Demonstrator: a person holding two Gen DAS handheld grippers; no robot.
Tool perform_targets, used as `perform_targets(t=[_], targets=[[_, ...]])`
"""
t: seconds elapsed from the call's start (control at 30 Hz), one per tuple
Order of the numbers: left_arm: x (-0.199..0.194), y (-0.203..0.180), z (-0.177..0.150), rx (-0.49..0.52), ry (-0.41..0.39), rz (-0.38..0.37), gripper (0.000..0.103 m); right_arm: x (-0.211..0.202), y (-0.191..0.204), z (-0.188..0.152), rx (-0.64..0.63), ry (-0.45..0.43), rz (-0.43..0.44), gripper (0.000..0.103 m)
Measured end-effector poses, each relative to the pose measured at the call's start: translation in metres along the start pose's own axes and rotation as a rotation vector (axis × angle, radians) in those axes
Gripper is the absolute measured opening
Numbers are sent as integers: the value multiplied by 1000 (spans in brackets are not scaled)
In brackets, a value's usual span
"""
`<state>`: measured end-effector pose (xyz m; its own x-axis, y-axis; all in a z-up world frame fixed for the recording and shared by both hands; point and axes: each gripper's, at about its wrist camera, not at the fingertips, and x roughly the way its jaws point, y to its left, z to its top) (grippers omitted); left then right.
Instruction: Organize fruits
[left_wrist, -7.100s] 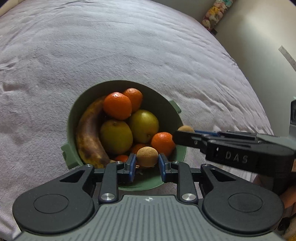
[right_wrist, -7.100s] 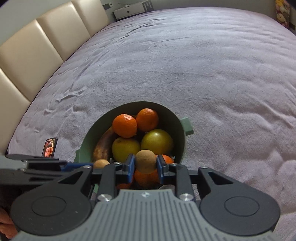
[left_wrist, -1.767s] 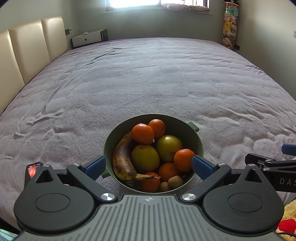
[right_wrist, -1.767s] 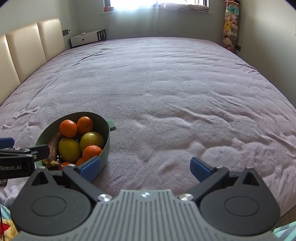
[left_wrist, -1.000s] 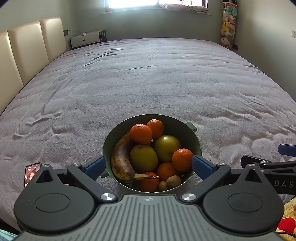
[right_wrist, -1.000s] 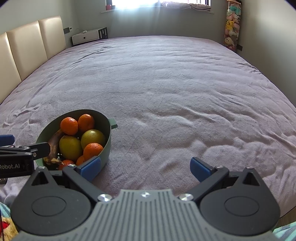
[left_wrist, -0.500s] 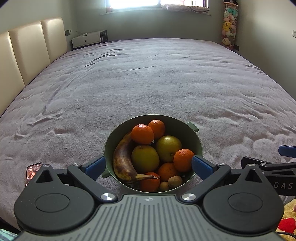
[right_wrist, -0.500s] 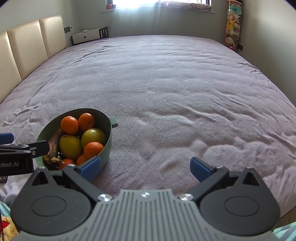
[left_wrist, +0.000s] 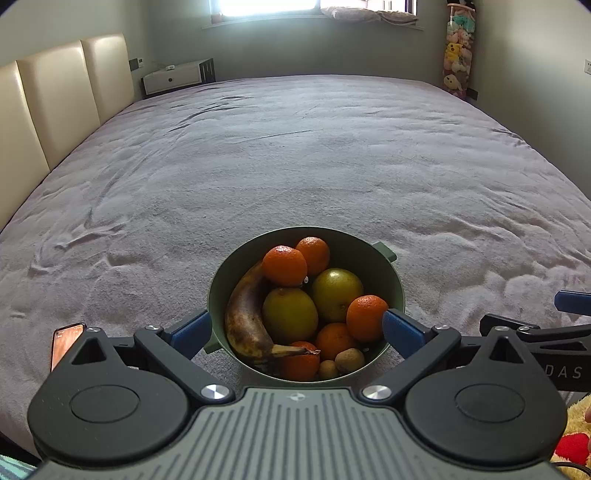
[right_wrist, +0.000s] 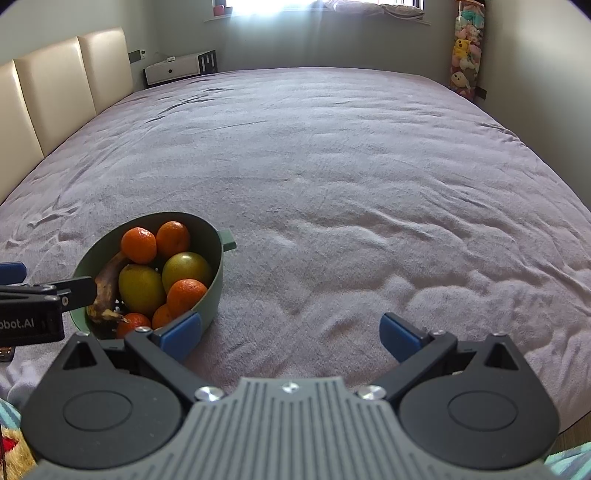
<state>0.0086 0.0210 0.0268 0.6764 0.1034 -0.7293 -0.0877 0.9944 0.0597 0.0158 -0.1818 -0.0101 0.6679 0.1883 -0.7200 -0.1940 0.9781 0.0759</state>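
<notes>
Round green two-handled bowl (left_wrist: 395, 280) sits on the mauve bedspread (left_wrist: 295, 166), lower centre of left wrist view, lower left of right wrist view. It holds a browned banana (left_wrist: 243, 317), oranges, two yellow-green citrus, two small brown fruits. Left gripper (left_wrist: 297, 328) jaws spread wide, empty, flanking the bowl. Right gripper (right_wrist: 291, 332) jaws spread, empty, over bare bedspread right of the bowl.
</notes>
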Motion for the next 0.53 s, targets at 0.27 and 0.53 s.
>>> perform_targets(t=[0.27,0.53], targets=[[0,0,0,1,0,0,103,1,-1,-1,-1,3,1,99],[-2,1,0,9,-12,9,103,3,-2,-3,-8,12,-2,99]])
